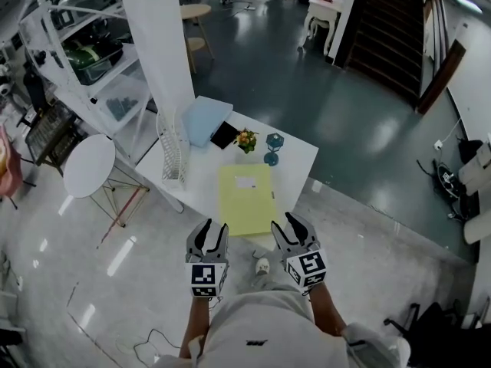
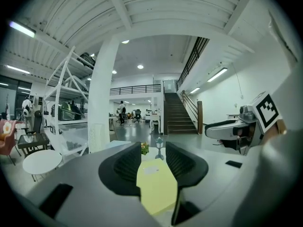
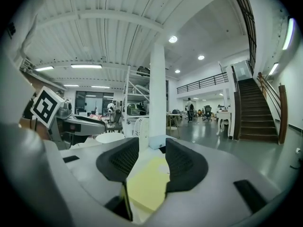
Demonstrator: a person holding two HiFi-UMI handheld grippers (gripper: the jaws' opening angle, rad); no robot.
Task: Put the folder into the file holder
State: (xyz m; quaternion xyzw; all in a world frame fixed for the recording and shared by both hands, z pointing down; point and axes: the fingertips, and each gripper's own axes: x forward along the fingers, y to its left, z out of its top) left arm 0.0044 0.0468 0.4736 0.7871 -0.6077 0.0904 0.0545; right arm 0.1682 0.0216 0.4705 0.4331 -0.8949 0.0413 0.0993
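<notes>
The 2 tongs, left gripper and right gripper, are clenched empty just near of the yellow folder on the table.

Bare worktop flanks the folder left and right; flowers and a lantern stand far, a file holder left.
</notes>
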